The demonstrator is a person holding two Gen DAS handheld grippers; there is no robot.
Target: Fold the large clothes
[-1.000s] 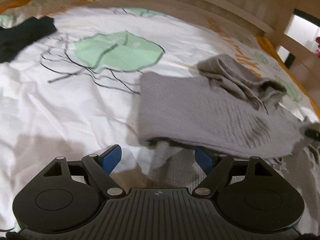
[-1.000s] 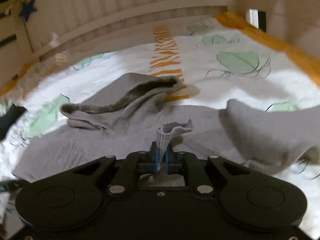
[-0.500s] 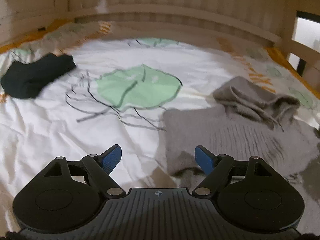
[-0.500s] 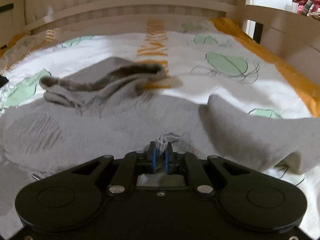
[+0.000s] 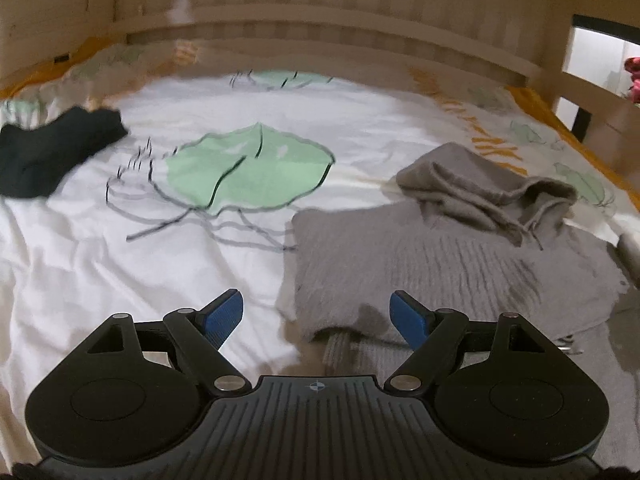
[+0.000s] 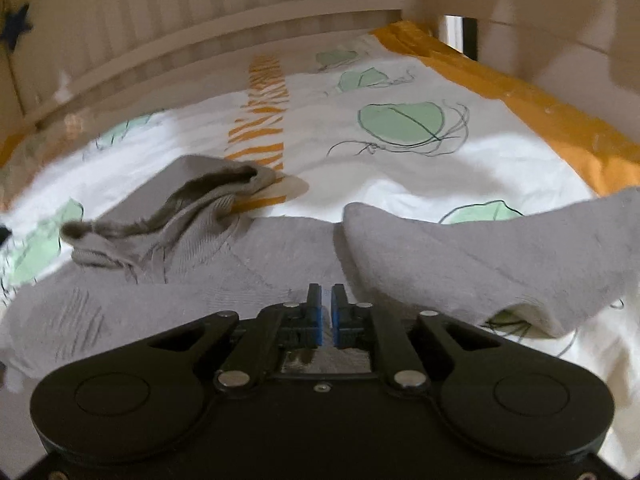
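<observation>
Gone from between the right gripper [image 6: 325,305] pads: the pinch of grey knit seen a moment ago; jaws now nearly together with a thin gap, nothing visibly between them, just above the cloth. Pulled back a little from the sweater [image 5: 448,260], the left gripper [image 5: 320,316], blue pads spread wide, released, hovering over the near fold edge and the white sheet.

Sweater spread on the bed's right half, long axis running from the near edge toward the headboard [image 5: 320,12]; collar end pointing at the headboard, bunched into a rumpled heap [image 5: 488,192]. Left side folded over into a straight edge. Soft ribbed grey knit, fuzzy. One sleeve [image 6: 480,256] raised in a stiff ridge toward the bed's right edge.

Quilt [image 5: 120,260] white cotton, creased, printed with green leaves and orange stripes. Dark cloth [image 5: 52,152] crumpled near the far left corner.
</observation>
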